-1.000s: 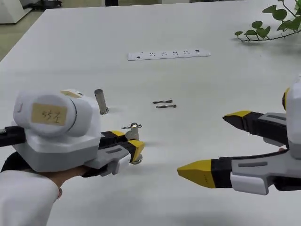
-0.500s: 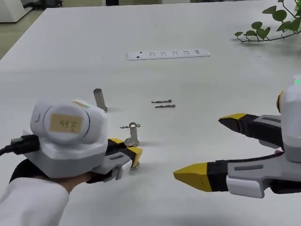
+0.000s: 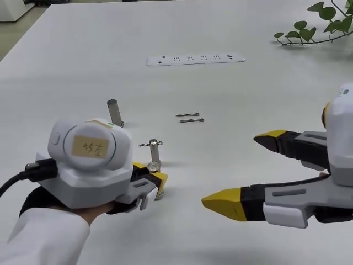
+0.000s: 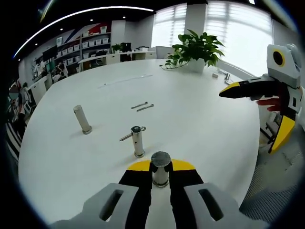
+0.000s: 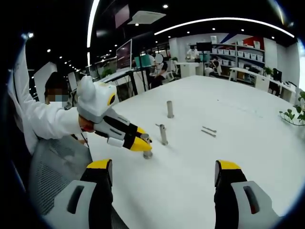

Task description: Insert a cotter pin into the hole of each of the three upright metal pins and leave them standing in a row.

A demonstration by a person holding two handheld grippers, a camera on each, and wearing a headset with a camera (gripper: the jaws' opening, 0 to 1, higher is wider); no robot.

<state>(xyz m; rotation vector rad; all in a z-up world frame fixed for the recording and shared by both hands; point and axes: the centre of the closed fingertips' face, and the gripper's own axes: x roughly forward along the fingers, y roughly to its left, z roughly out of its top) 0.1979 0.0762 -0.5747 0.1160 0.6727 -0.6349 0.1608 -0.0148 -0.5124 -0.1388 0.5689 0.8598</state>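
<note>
Head view: upright steel pin cottered; left tool grips the nearer bare steel pin, right tool gapes, two loose silver cotters beyond.

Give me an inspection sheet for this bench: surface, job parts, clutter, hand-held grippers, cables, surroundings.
Surface: white table.
Job's things: three upright pins; far pin bare, middle pin carries a cotter pin, near pin gripped; two loose cotter pins lie flat.
Clutter: power strip, plant sprig.
Grippers: left hand-held gripper shut on near pin; right hand-held gripper open, empty.
Cables: black cable behind left hand-held gripper.
Surroundings: shelving.
</note>
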